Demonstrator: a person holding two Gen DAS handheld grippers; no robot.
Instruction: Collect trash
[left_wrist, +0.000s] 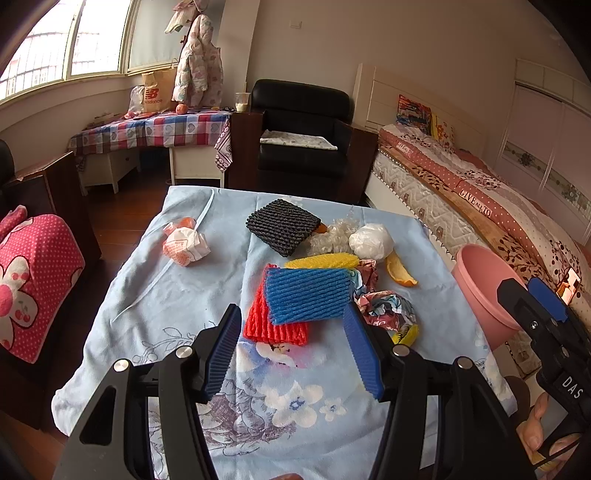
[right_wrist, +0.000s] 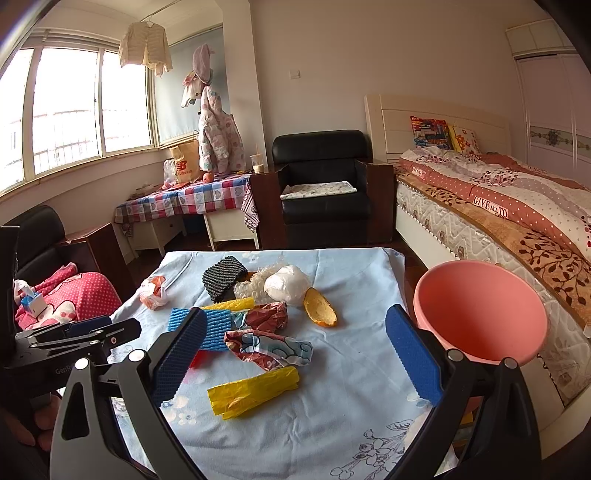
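Trash lies on a table with a light blue floral cloth (left_wrist: 155, 295) (right_wrist: 351, 369). A blue foam net (left_wrist: 306, 295) (right_wrist: 214, 328) lies over a red foam net (left_wrist: 273, 325). My left gripper (left_wrist: 295, 350) is open and empty, just short of them. A yellow wrapper (right_wrist: 255, 391) lies between the jaws of my open, empty right gripper (right_wrist: 295, 354). Crumpled printed wrappers (right_wrist: 269, 347) (left_wrist: 384, 306), an orange peel (right_wrist: 319, 308) (left_wrist: 399, 273), a white bag (right_wrist: 286, 284) (left_wrist: 371, 242), a black foam net (left_wrist: 282, 225) (right_wrist: 223, 277) and a yellow foam net (left_wrist: 321, 261) lie further back.
A pink bin (right_wrist: 480, 310) (left_wrist: 484, 284) stands at the table's right edge, beside the bed (right_wrist: 498, 206). A crumpled white-orange paper wrapper (left_wrist: 184, 243) (right_wrist: 153, 291) lies at the far left of the table. A black armchair (left_wrist: 303, 136) stands behind, a red dotted cushion (left_wrist: 26, 280) at left.
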